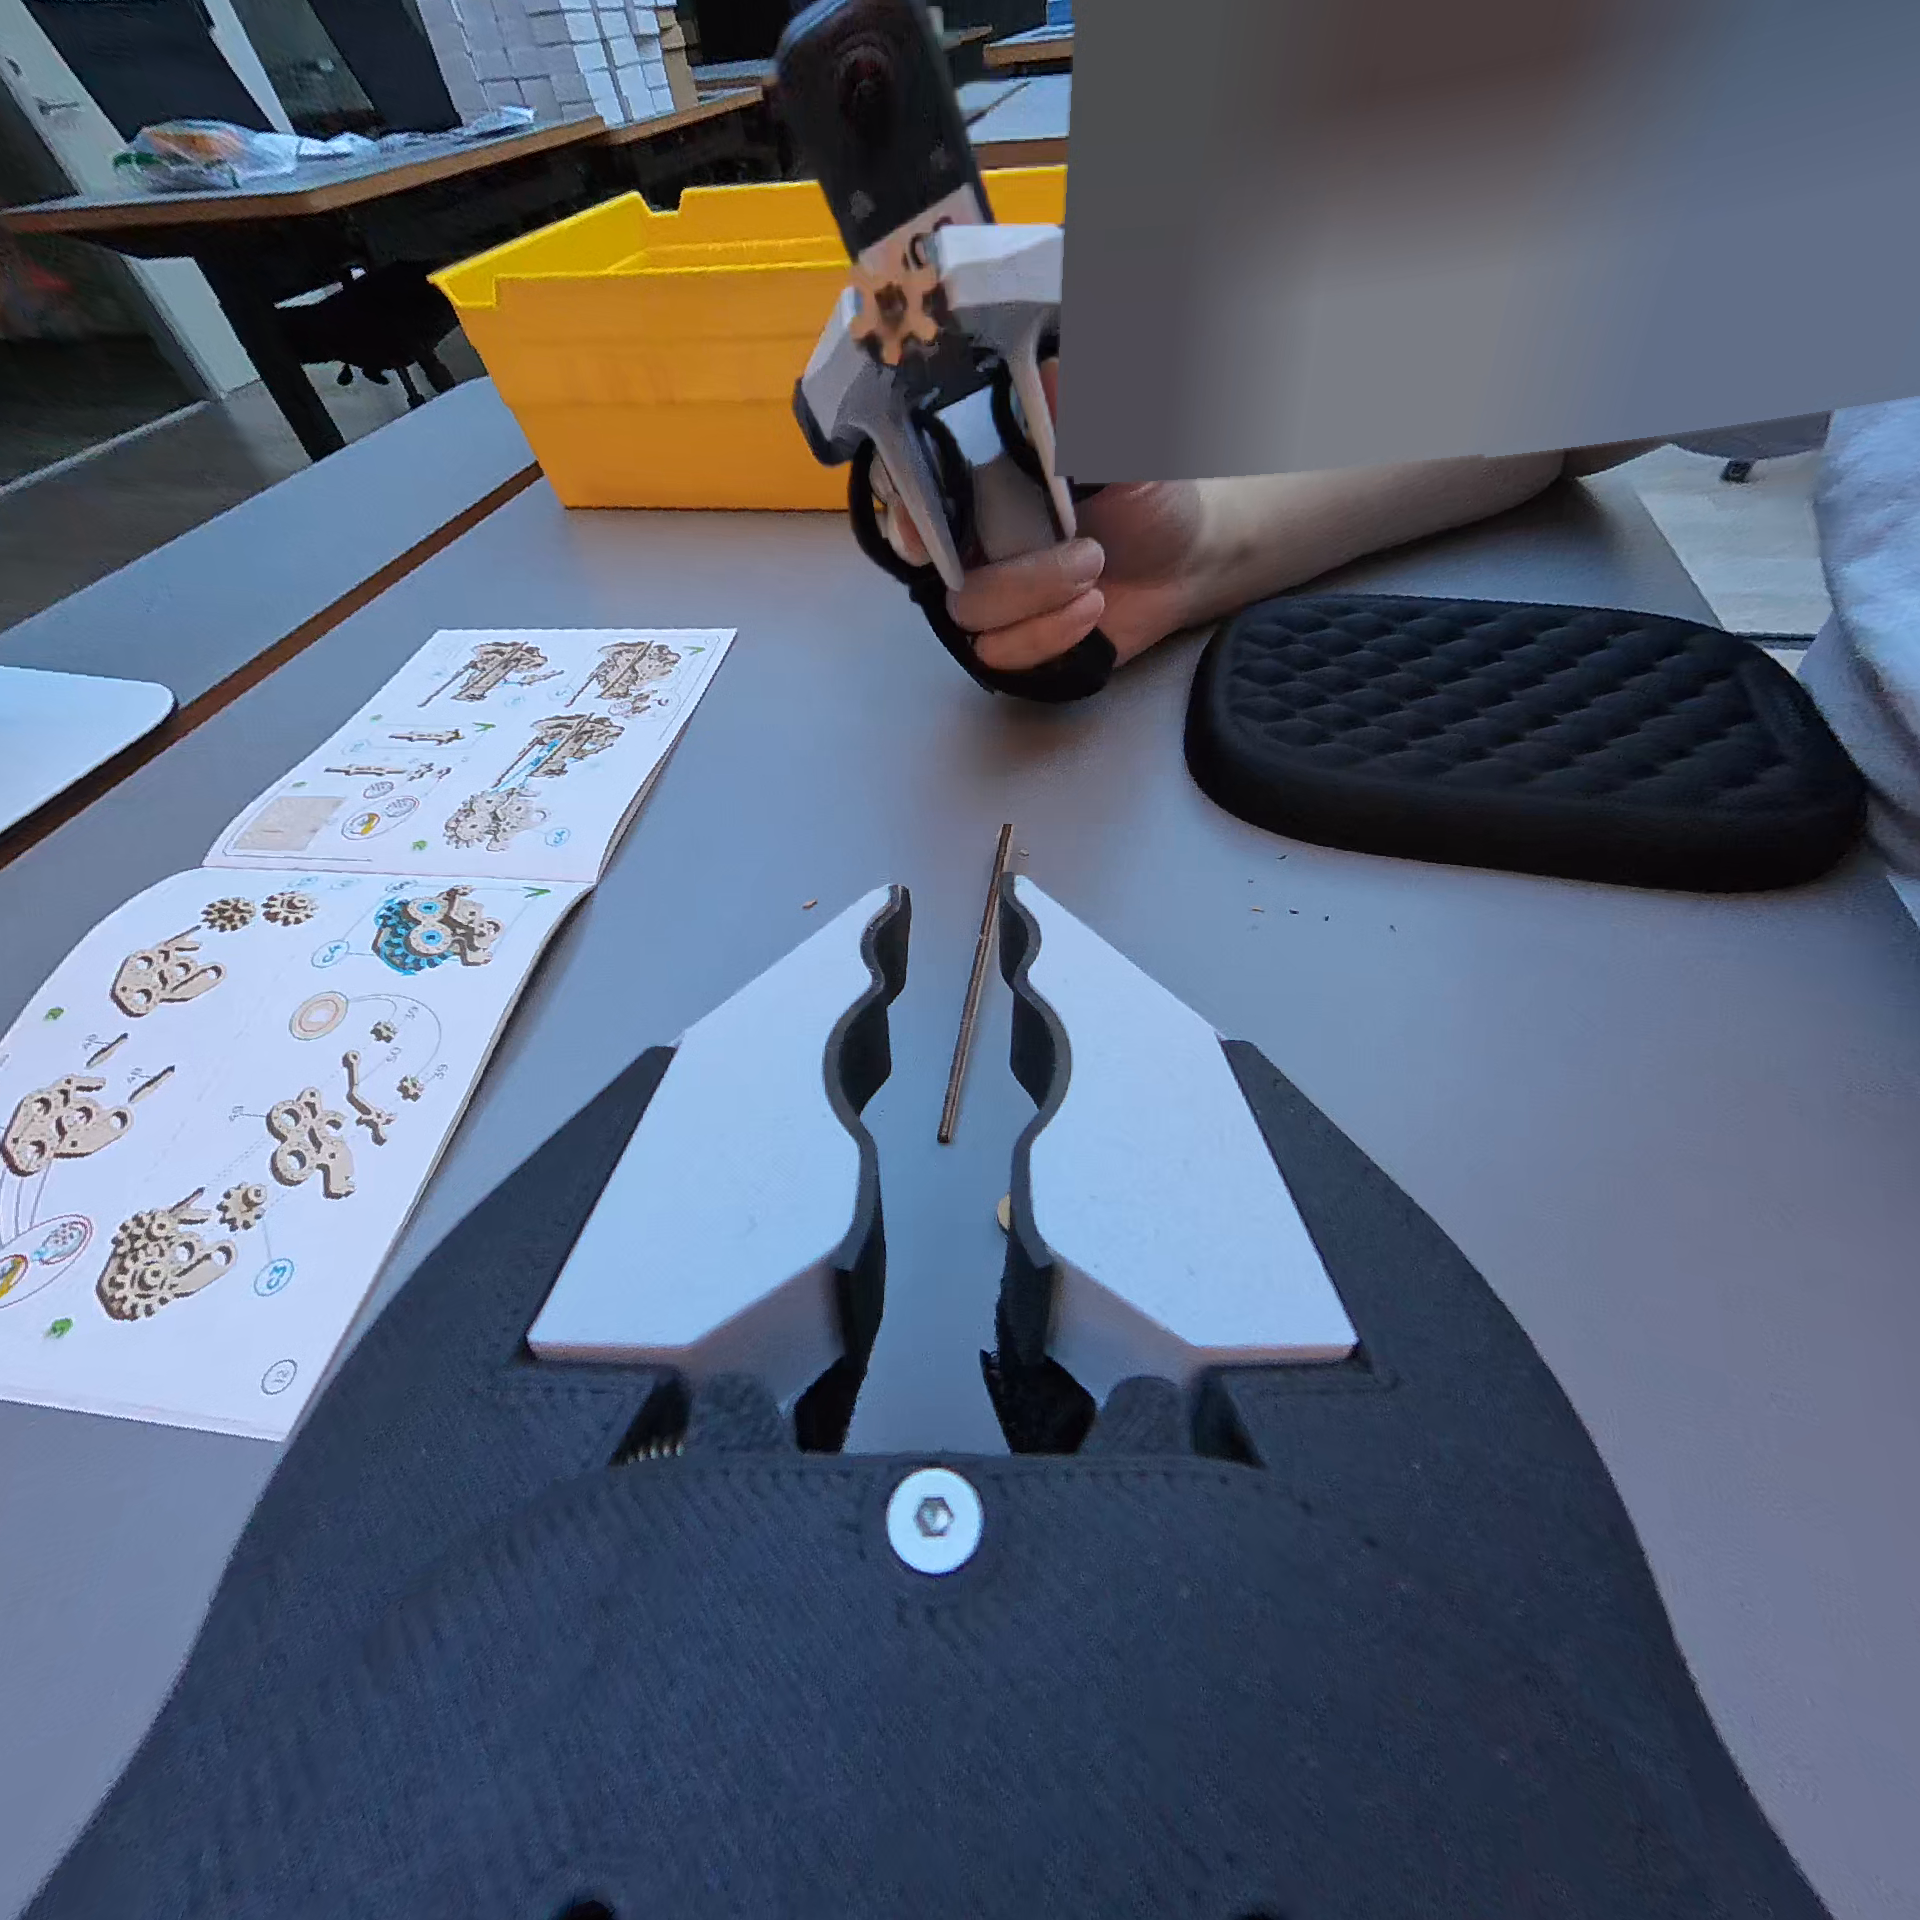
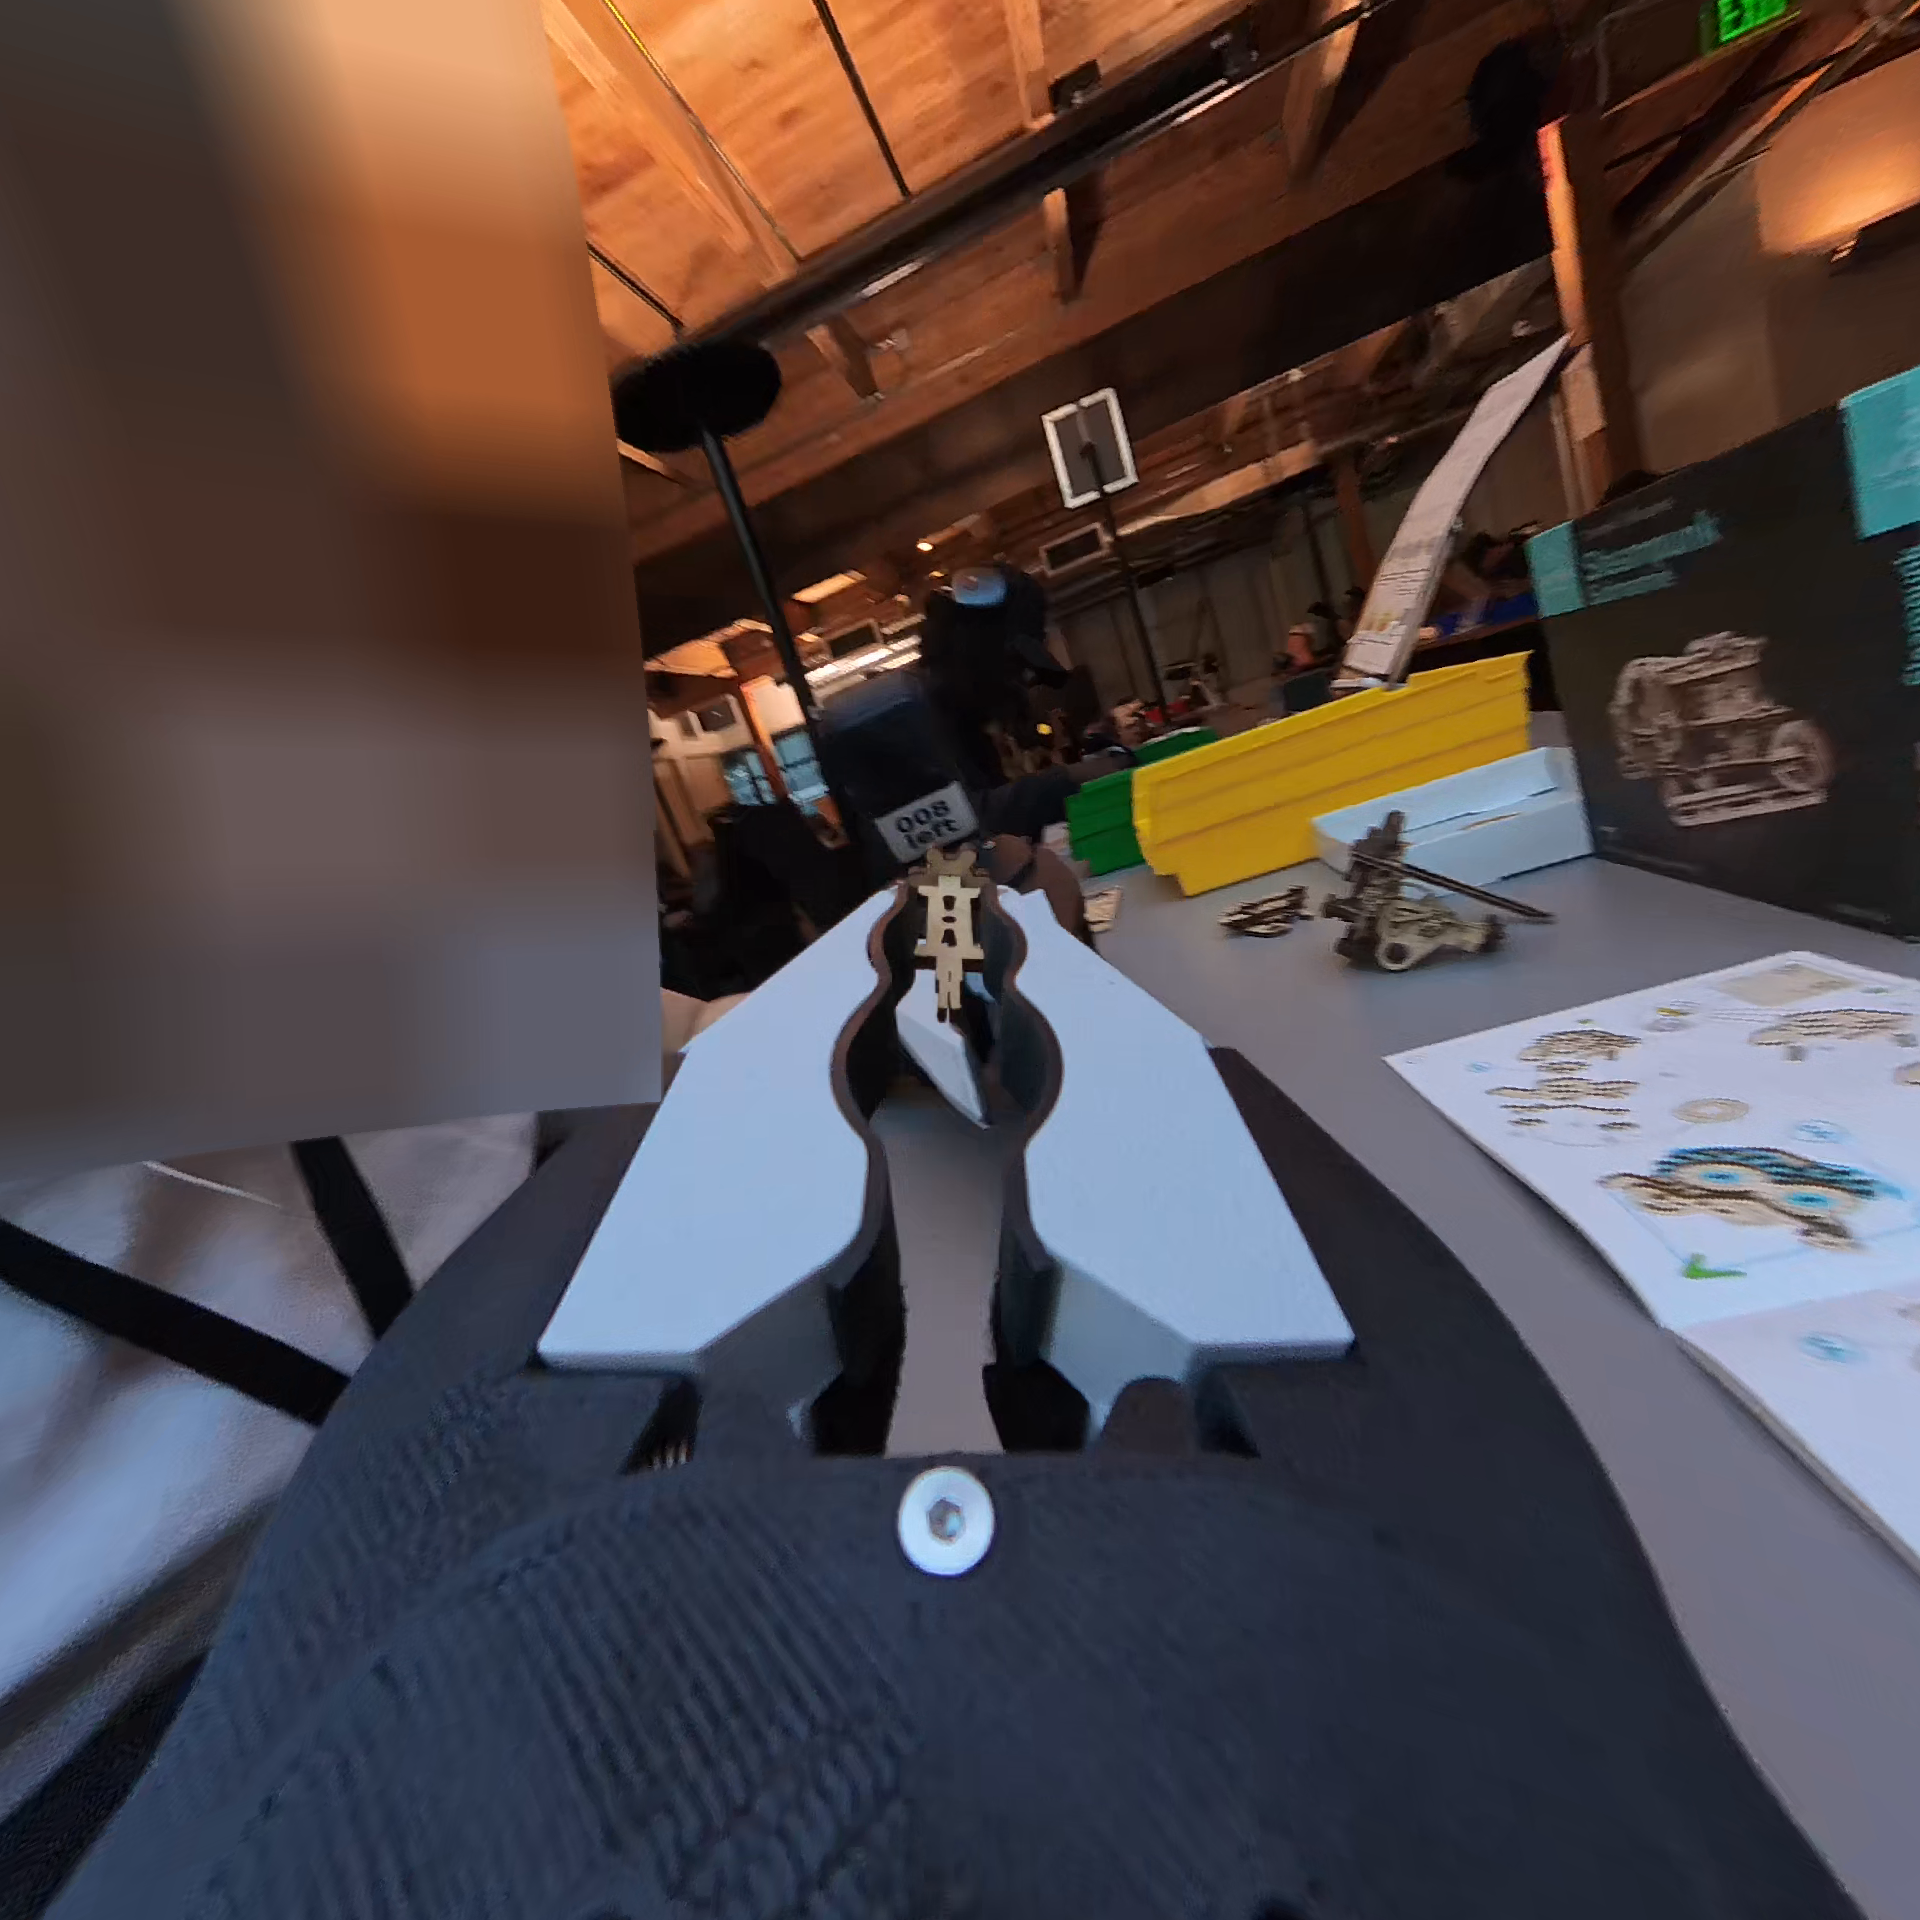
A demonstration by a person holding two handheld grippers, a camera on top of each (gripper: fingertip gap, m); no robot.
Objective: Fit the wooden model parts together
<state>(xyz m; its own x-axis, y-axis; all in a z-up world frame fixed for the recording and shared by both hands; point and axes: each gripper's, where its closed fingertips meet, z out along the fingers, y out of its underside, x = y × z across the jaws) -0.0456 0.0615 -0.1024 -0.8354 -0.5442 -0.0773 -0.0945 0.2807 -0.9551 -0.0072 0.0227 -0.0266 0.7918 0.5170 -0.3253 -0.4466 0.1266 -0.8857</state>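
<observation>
In the left wrist view my left gripper [image 1: 951, 904] is open and low over the grey table [image 1: 1143, 1039]. A thin wooden stick [image 1: 975, 987] lies flat on the table between its fingers, close to the right finger. Farther off, a hand holds my right gripper [image 1: 904, 312] upright, shut on a small pale wooden part [image 1: 896, 303]. In the right wrist view that gripper [image 2: 948, 920] pinches the wooden part [image 2: 948, 935] at its tips, edge on. A partly built wooden model [image 2: 1403, 914] stands on the table to the right.
An open instruction booklet [image 1: 343, 997] lies to the left. A yellow bin [image 1: 665, 343] stands at the back, and a black quilted pad [image 1: 1517, 738] lies to the right. Loose wooden pieces [image 2: 1262, 914], a white box [image 2: 1455, 821] and a black kit box [image 2: 1745, 707] sit near the model.
</observation>
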